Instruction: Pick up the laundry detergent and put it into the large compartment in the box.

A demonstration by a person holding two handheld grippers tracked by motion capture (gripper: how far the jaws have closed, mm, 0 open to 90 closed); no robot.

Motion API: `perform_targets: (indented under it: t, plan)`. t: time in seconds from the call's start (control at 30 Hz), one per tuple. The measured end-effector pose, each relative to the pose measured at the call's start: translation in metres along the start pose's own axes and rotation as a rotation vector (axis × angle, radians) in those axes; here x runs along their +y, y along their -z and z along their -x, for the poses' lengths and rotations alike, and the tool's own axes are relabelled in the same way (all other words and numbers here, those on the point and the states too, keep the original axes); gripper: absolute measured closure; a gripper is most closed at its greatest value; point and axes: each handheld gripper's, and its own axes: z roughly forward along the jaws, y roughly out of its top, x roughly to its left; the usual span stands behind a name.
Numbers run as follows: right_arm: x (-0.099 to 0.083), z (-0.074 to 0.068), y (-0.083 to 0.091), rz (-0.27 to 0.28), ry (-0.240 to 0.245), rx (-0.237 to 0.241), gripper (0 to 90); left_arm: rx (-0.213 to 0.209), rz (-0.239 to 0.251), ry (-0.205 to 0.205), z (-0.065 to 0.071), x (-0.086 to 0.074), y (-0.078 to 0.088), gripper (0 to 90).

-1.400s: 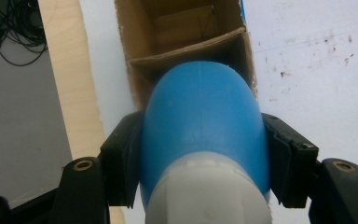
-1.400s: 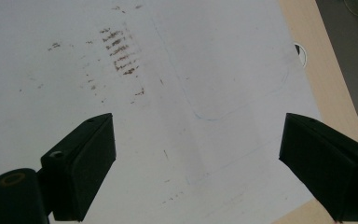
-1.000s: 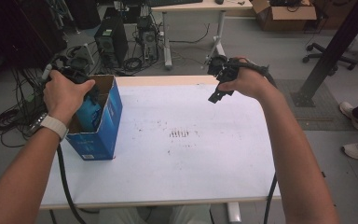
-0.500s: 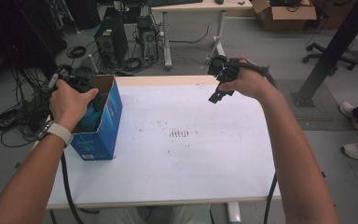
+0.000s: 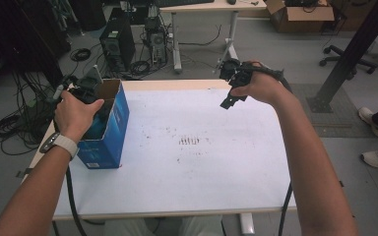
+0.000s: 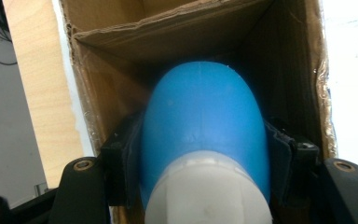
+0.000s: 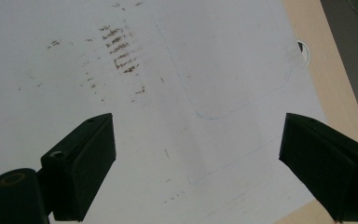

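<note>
At nine o'clock on the white table, the left gripper clamps a blue bottle inside the open blue cardboard box, while at one o'clock the right gripper hovers wide open, empty.

Between the matt black plastic jaws of the left gripper: a smooth, slightly glossy blue plastic bottle with a matt white cap. Around them: a corrugated cardboard box, raw brown and rough-edged inside, glossy blue outside. Beneath the right gripper and its matt black jaws: a matt white table surface, scuffed brown, edged in pale wood.
</note>
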Motion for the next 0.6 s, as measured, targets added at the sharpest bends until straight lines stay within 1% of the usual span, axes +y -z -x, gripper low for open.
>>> perform_targets:
  t: [0.1,0.23,0.6]
  plan:
    - [0.0,0.0001,-0.0001,-0.002,0.001,0.0,10.6,0.001,0.008,0.002,0.0006,-0.0002,-0.0019,37.7]
    - [-0.0004,0.0002,0.0,0.001,0.0,0.001,10.5,0.002,0.004,0.0,0.001,0.0003,-0.0022,37.7]
    - [-0.0011,0.0,-0.0011,-0.002,0.003,0.004,10.5,-0.009,0.011,0.017,-0.0019,0.0,-0.0036,37.3]
